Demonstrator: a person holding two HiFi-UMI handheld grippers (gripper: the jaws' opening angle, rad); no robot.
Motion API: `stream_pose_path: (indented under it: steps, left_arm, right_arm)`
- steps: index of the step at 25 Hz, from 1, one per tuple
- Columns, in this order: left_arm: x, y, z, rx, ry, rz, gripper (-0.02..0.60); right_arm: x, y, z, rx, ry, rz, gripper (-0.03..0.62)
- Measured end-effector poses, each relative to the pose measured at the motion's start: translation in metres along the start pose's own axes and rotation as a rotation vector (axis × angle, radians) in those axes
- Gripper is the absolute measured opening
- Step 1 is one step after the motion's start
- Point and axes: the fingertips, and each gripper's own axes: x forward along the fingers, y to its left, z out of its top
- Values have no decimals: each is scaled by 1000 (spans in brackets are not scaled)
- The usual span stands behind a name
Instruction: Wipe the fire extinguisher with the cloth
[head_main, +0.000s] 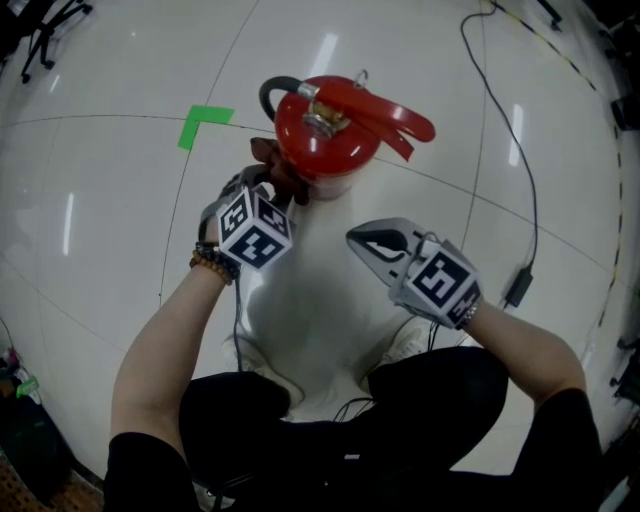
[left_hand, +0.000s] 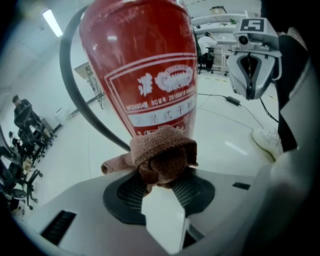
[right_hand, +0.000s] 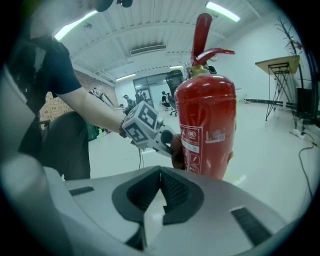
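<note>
A red fire extinguisher (head_main: 325, 135) stands upright on the white floor, with a black hose (head_main: 272, 90) at its left. It also fills the left gripper view (left_hand: 142, 70) and stands ahead in the right gripper view (right_hand: 207, 127). My left gripper (head_main: 272, 188) is shut on a bunched brown cloth (left_hand: 162, 152), which presses against the cylinder's lower label. In the head view the cloth (head_main: 278, 165) shows at the extinguisher's left side. My right gripper (head_main: 362, 240) hangs shut and empty, a little short of the extinguisher's near side.
A green tape mark (head_main: 203, 124) lies on the floor at the left. A black cable (head_main: 505, 130) runs down the right to a small box (head_main: 517, 287). White shoes (head_main: 405, 340) stand close below the grippers. Desks and chairs stand far off.
</note>
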Motion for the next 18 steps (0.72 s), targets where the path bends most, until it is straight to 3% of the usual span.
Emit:
stream_pose_path:
  steps: [18]
  left_arm:
    - [71, -36, -44, -32, 115, -31, 137]
  right_arm:
    - [-9, -23, -3, 80, -35, -36, 2]
